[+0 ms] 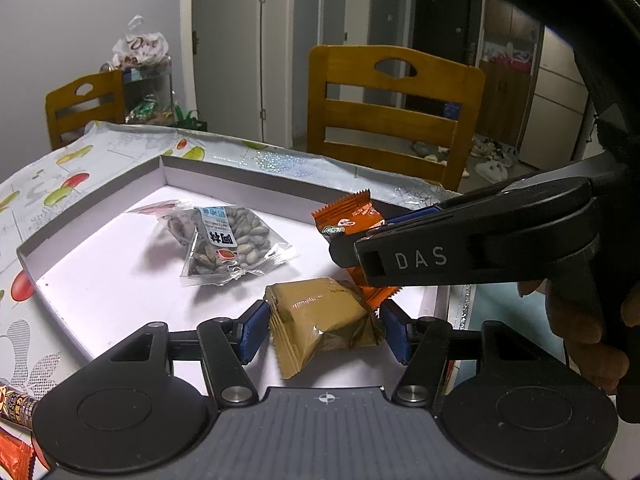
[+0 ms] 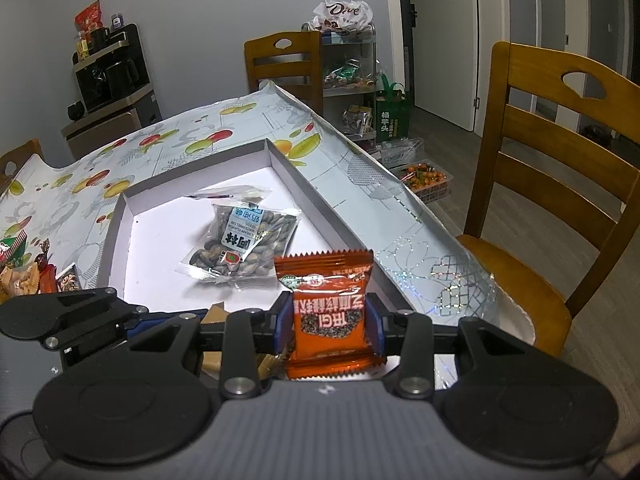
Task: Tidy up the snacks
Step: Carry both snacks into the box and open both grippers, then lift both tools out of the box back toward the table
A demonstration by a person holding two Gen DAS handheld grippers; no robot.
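- The right gripper (image 2: 330, 330) clamps an orange snack packet (image 2: 330, 312) between its blue pads, over the near corner of the white tray (image 2: 316, 192).
- The left gripper (image 1: 323, 330) has its jaws spread around a tan packet (image 1: 324, 326); whether the pads touch it is unclear.
- Only the left wrist view shows the tan packet whole; in the right view it is mostly hidden.
- A clear seed packet (image 2: 244, 246) lies mid-tray.
- More snacks (image 2: 24, 276) at the table's edge are cut off.
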